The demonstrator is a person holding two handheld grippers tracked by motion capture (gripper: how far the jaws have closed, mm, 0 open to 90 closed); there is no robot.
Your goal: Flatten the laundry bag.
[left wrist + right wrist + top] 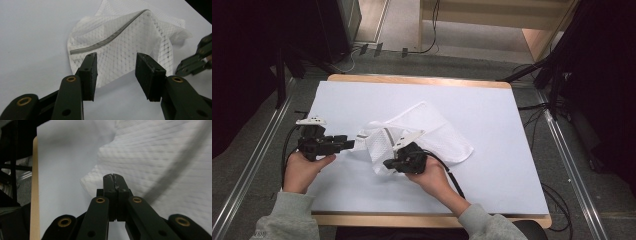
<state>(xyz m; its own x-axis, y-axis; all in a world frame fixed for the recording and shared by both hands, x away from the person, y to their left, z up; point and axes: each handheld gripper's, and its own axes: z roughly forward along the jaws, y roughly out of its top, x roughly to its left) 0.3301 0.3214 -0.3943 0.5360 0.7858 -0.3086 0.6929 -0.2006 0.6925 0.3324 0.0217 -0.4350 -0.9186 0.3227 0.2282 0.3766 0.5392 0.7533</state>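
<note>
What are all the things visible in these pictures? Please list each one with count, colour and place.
mesh cloth: one, white with a grey stripe, crumpled at the middle of the table.
table: one, white top with a wooden edge, on a grey floor.
cables: a few, black, on the floor beyond the table.
left hand-held gripper: one, black, jaws open, just beside the cloth's edge.
right hand-held gripper: one, black, jaws shut, at the cloth's near edge.
sleeves: two, grey, at the bottom of the high view.

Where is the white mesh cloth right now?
The white mesh cloth lies mid-table in the high view, between the left gripper and the right gripper.
</note>
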